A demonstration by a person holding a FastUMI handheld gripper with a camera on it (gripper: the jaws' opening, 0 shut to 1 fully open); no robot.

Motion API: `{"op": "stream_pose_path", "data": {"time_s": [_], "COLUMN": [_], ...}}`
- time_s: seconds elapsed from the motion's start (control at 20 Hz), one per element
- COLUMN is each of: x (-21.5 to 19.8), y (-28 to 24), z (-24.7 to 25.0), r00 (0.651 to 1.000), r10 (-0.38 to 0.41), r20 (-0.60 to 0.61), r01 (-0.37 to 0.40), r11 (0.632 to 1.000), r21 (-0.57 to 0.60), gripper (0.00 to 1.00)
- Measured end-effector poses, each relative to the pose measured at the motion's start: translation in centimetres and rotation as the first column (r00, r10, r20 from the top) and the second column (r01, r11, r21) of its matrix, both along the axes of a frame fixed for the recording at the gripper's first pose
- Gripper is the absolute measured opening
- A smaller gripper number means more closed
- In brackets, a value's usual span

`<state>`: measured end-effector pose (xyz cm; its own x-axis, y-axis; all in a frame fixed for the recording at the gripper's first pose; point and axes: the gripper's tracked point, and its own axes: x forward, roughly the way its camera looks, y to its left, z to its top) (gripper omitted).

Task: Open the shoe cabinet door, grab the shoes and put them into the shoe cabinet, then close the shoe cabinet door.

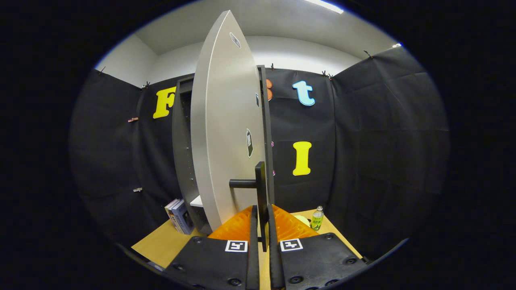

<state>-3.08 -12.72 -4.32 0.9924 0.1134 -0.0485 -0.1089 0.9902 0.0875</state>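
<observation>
1. The tool has its 2 fingers drawn narrow, 1 on each side of the dark vertical bar of the door handle; both appear to press on the bar's lower end.
2. The handle stands upright between the fingers, and a short dark horizontal post joins it to the door face on the left.
3. The shoe cabinet door is a pale grey panel swung well open, seen nearly edge-on and rising straight ahead of the tool. It carries a few small stickers on its face.
4. Behind the door, to its left, the dark shoe cabinet shows its open front, with rows of small holes on an inner wall and a white shelf edge low down. What lies inside cannot be made out.
5. A stack of books leans against the foot of the cabinet on the left.
6. The wooden tabletop carries the cabinet and the books.
7. Beyond the fingers on the right, a small bottle with a green label stands upright on the tabletop, with a pale round thing just beside it that is too hidden to identify.
</observation>
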Motion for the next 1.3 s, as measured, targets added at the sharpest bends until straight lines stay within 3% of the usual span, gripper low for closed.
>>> {"op": "stream_pose_path", "data": {"time_s": [0.2,0.55,0.85,1.05,1.1,1.3], "x": [0.0,-0.2,-3.3,-6.6,-7.4,-7.4], "y": [-3.8,-4.7,-5.6,-3.0,-1.4,5.8], "z": [0.1,-0.2,-0.4,-1.9,-2.6,-7.2], "r00": [0.999,0.999,0.988,0.994,0.996,0.990], "r10": [-0.044,-0.046,-0.154,-0.096,-0.076,0.049], "r20": [-0.002,-0.008,-0.013,-0.049,-0.056,-0.136], "r01": [0.044,0.046,0.154,0.095,0.075,-0.048], "r11": [0.999,0.999,0.988,0.995,0.997,0.999], "r21": [0.004,0.014,-0.007,-0.027,-0.025,0.008], "gripper": [0.14,0.14,0.14,0.25,0.34,0.91]}}
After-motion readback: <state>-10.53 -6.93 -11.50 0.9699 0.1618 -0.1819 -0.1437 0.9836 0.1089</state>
